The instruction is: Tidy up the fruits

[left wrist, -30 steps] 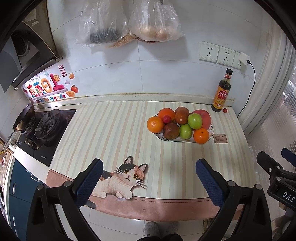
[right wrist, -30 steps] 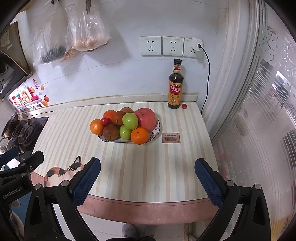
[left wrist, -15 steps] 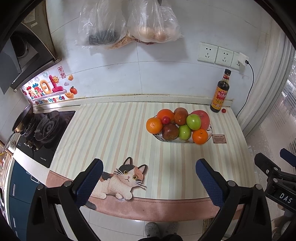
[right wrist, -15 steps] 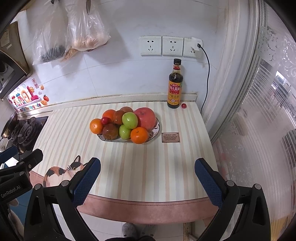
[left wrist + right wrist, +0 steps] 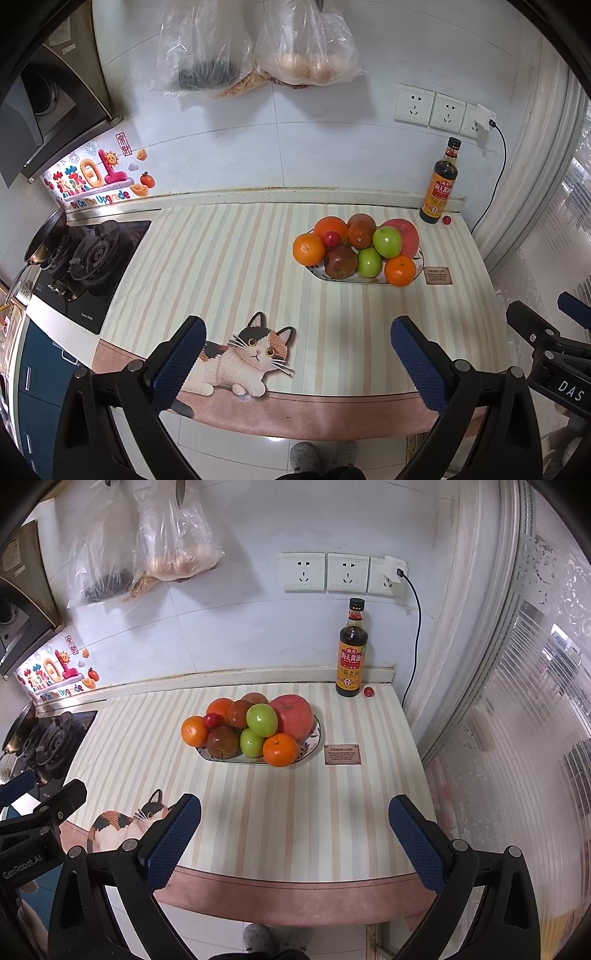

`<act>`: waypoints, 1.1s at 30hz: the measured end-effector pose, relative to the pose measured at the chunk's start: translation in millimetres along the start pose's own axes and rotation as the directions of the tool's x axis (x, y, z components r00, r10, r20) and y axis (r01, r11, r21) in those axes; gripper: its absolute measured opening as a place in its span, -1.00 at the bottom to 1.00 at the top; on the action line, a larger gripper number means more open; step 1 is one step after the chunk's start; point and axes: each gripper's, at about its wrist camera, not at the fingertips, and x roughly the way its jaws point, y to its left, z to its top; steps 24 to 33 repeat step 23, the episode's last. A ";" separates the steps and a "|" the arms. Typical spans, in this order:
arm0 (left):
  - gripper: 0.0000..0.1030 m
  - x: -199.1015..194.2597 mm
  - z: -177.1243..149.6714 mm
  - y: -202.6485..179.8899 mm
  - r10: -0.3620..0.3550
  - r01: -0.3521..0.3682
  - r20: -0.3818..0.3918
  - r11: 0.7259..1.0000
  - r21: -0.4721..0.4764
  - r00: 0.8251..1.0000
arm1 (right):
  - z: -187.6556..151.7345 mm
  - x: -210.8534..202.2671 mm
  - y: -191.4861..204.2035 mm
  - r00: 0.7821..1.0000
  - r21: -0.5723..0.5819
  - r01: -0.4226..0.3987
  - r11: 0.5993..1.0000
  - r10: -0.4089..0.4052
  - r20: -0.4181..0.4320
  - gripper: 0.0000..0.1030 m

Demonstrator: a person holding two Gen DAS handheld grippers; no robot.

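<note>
My left gripper (image 5: pixel 297 352) and my right gripper (image 5: pixel 293 829) both hung over the near edge of the counter (image 5: pixel 280 812), and both had their jaws spread wide with nothing in them. The fruits were well away from me, piled on an oval plate (image 5: pixel 316 738) near the back of the striped counter. There was a big red apple (image 5: pixel 293 716), two green apples (image 5: pixel 261 720), some oranges (image 5: pixel 279 749), a dark brown-red fruit (image 5: pixel 222 742) and a small red one (image 5: pixel 212 720) tucked in the middle. One more small red fruit (image 5: pixel 368 691) lay alone on the counter, just beside the soy sauce bottle (image 5: pixel 351 653). I could not tell if the pile was already tidy or was waiting to be sorted; it would look the same either way. The pile was tall and the fruits were round, so I thought that a bump on a lower one could make the top ones roll off the plate and across the counter. The orange (image 5: pixel 308 249) at the left rim looked ready to slip. I also thought a reach near the bottle could knock it over.
</note>
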 end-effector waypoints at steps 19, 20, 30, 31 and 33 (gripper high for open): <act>0.99 -2.7 0.8 1.3 -0.004 0.004 0.002 1.000 0.000 1.000 | -0.5 -1.7 3.1 1.000 0.002 -0.006 1.000 0.006 -0.007 1.00; 0.99 -2.9 0.7 1.5 -0.003 0.003 0.003 1.000 -0.001 1.000 | -0.1 -1.0 2.9 1.000 0.001 -0.006 1.000 0.006 -0.007 1.00; 0.99 -3.0 0.2 1.6 -0.005 0.005 0.004 1.000 0.000 1.000 | 0.0 -0.9 2.8 1.000 0.000 -0.006 1.000 0.006 -0.006 1.00; 0.99 -3.0 0.2 1.6 -0.005 0.005 0.004 1.000 0.000 1.000 | 0.0 -0.9 2.8 1.000 0.000 -0.006 1.000 0.006 -0.006 1.00; 0.99 -3.0 0.2 1.6 -0.005 0.005 0.004 1.000 0.000 1.000 | 0.0 -0.9 2.8 1.000 0.000 -0.006 1.000 0.006 -0.006 1.00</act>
